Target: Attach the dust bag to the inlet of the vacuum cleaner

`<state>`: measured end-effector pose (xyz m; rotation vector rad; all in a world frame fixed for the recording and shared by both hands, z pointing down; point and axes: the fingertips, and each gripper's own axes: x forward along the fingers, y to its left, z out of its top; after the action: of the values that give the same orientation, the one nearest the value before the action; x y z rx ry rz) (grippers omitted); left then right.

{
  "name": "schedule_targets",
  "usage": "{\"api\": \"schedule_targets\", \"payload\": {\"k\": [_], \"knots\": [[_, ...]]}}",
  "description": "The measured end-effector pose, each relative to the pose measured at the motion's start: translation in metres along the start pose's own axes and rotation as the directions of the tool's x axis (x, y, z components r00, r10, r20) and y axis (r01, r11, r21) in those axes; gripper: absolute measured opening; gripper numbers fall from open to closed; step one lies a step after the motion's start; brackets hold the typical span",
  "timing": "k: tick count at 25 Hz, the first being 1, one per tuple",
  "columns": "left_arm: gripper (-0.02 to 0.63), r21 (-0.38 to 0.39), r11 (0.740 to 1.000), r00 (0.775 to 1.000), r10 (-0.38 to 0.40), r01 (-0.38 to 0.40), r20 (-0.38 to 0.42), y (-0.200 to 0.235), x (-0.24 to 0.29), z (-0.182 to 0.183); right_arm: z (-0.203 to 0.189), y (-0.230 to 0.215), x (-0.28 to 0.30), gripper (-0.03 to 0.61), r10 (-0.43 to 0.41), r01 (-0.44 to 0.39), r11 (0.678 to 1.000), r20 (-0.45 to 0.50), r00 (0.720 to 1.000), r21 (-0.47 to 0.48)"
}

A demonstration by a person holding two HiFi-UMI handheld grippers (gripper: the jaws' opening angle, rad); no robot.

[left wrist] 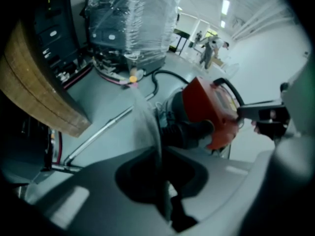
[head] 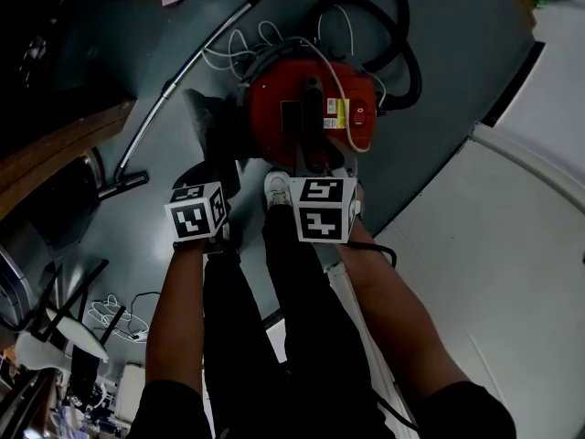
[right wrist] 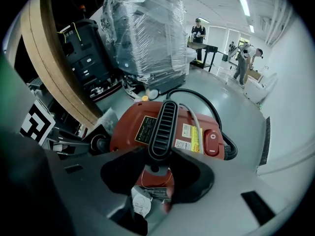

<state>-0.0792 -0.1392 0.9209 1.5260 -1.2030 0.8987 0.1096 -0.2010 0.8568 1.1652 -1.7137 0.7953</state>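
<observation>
The red vacuum cleaner (head: 311, 108) stands on the floor just ahead of both marker cubes. My left gripper (left wrist: 160, 156) is shut on the edge of the grey dust bag (left wrist: 147, 122), a thin sheet seen edge-on that rises from the jaws toward the vacuum's black inlet (left wrist: 189, 129). In the head view the bag (head: 212, 122) is a dark flap on the vacuum's left side. My right gripper (right wrist: 157, 161) is shut on the near end of the black ribbed handle (right wrist: 161, 124) on top of the vacuum (right wrist: 142, 127).
A metal wand (head: 178, 85), a black hose (head: 407, 58) and a white cable (head: 242, 48) lie around the vacuum. A curved wooden edge (left wrist: 39, 92) is at the left, a wrapped pallet (right wrist: 142, 38) behind. A white shoe (head: 277, 188) stands by the vacuum. People (right wrist: 243, 58) work far off.
</observation>
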Motion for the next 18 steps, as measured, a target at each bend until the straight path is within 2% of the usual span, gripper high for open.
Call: {"api": "schedule_targets", "payload": {"k": [3, 4, 5, 8, 9, 10, 11, 13, 14, 15, 18], "knots": [[0.025, 0.121, 0.993, 1.000, 0.006, -0.003, -0.024, -0.004, 0.002, -0.004, -0.001, 0.000, 0.000, 0.150, -0.002, 0.002, 1.000, -0.005, 1.000, -0.008], [0.026, 0.131, 0.991, 0.999, -0.001, 0.005, -0.033, -0.005, 0.003, -0.005, -0.001, 0.000, 0.001, 0.150, 0.000, 0.000, 1.000, -0.008, 1.000, -0.010], [0.026, 0.108, 0.994, 0.999, -0.019, 0.023, -0.040, -0.005, 0.004, -0.005, -0.001, 0.000, 0.001, 0.150, 0.003, -0.003, 1.000, -0.010, 1.000, -0.013], [0.028, -0.026, 0.996, 0.995, -0.083, 0.082, -0.053, -0.004, 0.004, -0.004, -0.001, 0.001, 0.001, 0.150, 0.007, -0.007, 1.000, -0.014, 1.000, -0.015], [0.028, -0.053, 0.994, 0.994, -0.097, 0.094, -0.055, -0.004, 0.005, -0.003, -0.001, 0.000, 0.001, 0.150, 0.006, -0.006, 1.000, -0.014, 1.000, -0.015], [0.028, -0.045, 0.994, 0.993, -0.104, 0.101, -0.060, -0.006, 0.005, -0.003, -0.001, 0.000, 0.001, 0.150, 0.004, -0.004, 1.000, -0.013, 1.000, -0.016], [0.028, 0.004, 0.995, 0.992, -0.103, 0.104, -0.068, -0.011, 0.005, -0.003, -0.001, 0.000, 0.001, 0.150, 0.004, -0.004, 1.000, -0.015, 1.000, -0.017], [0.035, 0.162, 0.981, 0.992, -0.092, 0.106, -0.090, -0.025, 0.006, -0.002, -0.001, 0.000, 0.001, 0.152, 0.003, -0.004, 1.000, -0.022, 1.000, -0.020], [0.038, 0.214, 0.971, 0.991, -0.086, 0.106, -0.100, -0.032, 0.008, -0.001, -0.001, 0.000, 0.001, 0.152, 0.003, -0.004, 1.000, -0.026, 1.000, -0.023], [0.042, 0.223, 0.969, 0.991, -0.087, 0.109, -0.105, -0.038, 0.010, 0.000, -0.001, 0.000, 0.001, 0.152, 0.003, -0.004, 1.000, -0.028, 1.000, -0.024], [0.043, 0.112, 0.983, 0.986, -0.136, 0.146, -0.091, -0.043, 0.013, 0.001, -0.001, 0.001, 0.001, 0.152, 0.005, -0.006, 1.000, -0.033, 0.999, -0.026]]}}
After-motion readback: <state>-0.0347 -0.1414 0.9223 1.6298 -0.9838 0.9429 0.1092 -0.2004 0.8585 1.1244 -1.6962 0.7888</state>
